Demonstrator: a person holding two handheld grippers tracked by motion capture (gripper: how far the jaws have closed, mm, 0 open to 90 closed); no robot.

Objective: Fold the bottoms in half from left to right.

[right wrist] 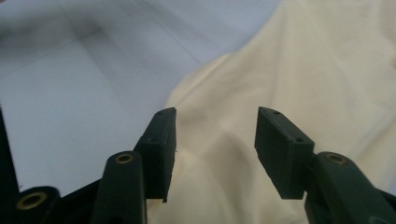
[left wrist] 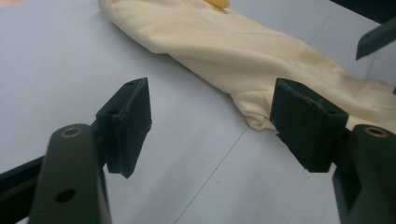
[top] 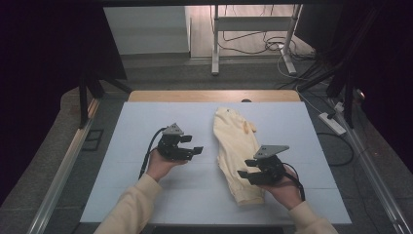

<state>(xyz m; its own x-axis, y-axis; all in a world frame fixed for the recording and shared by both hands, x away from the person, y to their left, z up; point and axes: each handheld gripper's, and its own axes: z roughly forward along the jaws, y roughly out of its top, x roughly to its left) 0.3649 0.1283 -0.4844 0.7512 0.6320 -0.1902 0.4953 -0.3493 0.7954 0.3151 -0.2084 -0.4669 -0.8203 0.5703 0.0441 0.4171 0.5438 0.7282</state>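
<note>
Right gripper [top: 245, 174] nearest, over the near end of the garment [top: 237, 146] – 2 jaws parted, nothing pinched. Left gripper [top: 196, 145] also released, just beside the cloth on the white table [top: 146, 185]. Cream fabric, likely soft, light, limp (will sag) – best pinched at a folded edge. Long folded bundle, orange mark at far end.
</note>
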